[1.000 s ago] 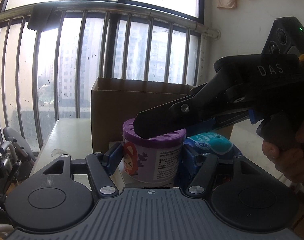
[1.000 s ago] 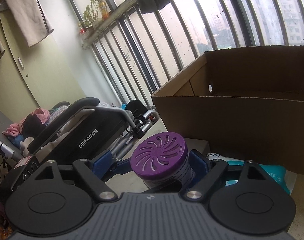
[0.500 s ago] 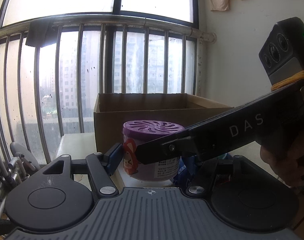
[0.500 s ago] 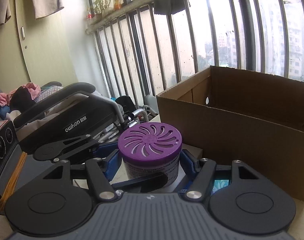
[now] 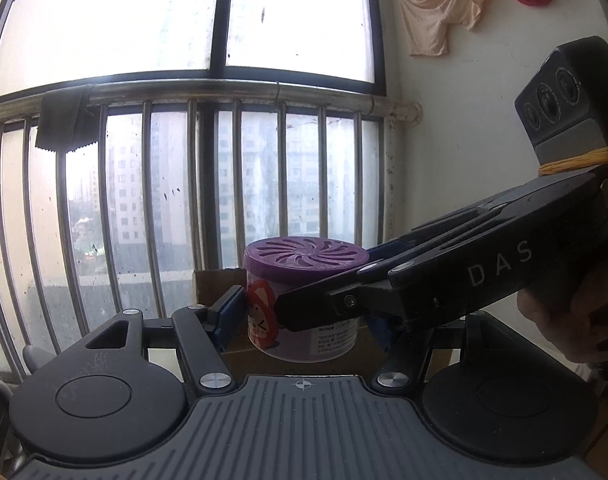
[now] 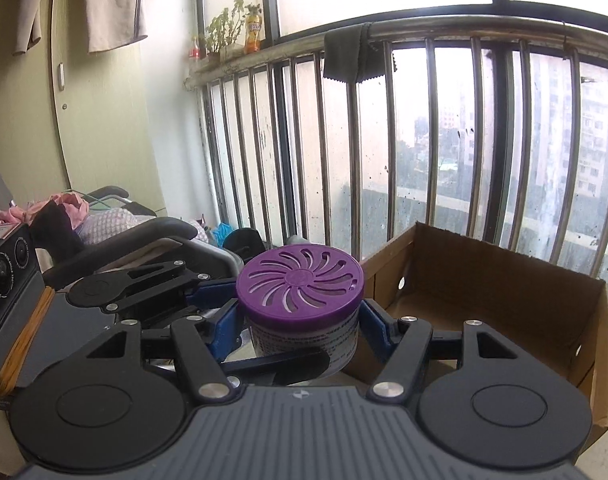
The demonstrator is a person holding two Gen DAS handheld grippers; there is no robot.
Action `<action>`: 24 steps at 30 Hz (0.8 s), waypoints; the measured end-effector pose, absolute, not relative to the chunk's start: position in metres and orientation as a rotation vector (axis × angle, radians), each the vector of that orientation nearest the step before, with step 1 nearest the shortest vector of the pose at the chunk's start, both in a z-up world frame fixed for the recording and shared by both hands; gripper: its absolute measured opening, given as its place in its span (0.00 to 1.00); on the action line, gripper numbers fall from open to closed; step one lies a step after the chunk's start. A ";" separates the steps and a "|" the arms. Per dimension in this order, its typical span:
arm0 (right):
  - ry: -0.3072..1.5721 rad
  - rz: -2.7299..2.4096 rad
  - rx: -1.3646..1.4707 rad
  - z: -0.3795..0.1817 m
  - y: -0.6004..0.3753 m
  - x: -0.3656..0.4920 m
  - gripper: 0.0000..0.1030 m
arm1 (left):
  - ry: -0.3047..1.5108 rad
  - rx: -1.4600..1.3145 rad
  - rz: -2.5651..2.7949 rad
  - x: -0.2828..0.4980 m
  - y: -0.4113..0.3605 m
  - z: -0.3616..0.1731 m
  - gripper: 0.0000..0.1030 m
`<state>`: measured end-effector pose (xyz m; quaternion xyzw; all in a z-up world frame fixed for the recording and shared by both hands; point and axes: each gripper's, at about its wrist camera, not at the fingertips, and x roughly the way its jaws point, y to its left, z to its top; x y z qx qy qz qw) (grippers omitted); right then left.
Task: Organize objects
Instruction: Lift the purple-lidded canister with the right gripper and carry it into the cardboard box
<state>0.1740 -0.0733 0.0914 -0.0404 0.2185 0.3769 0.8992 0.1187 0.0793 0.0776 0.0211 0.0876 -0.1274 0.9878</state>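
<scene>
A round white tub with a purple slotted lid [image 5: 305,258] [image 6: 300,282] is held in the air, lifted above the table. My left gripper [image 5: 304,312] is shut on its sides with the blue pads. My right gripper [image 6: 300,328] is shut on the same tub from the other direction; its black body crosses the left wrist view [image 5: 443,280]. An open brown cardboard box [image 6: 499,300] lies just beyond and to the right of the tub, its inside looking empty. In the left wrist view only a bit of the box [image 5: 216,284] shows behind the tub.
A metal window railing [image 6: 423,128] runs right behind the box. A wheelchair with clothes piled on it [image 6: 116,236] stands to the left. A dark cloth [image 6: 351,54] hangs on the rail. The white wall [image 5: 463,140] is at the right.
Both grippers have lifted the tub up from the table beside the box to above the box's rim. The blue packet beside it has dropped out of view.
</scene>
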 end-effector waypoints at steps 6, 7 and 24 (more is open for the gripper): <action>0.470 0.852 0.065 0.110 -0.085 0.218 0.74 | 0.179 0.041 -0.281 0.153 0.088 0.099 0.62; 0.481 0.873 0.113 0.111 -0.090 0.228 0.79 | 0.179 0.037 -0.284 0.160 0.090 0.102 0.62; 0.809 0.707 0.311 0.054 -0.096 0.382 0.66 | 0.446 0.193 -0.301 0.285 0.081 0.060 0.62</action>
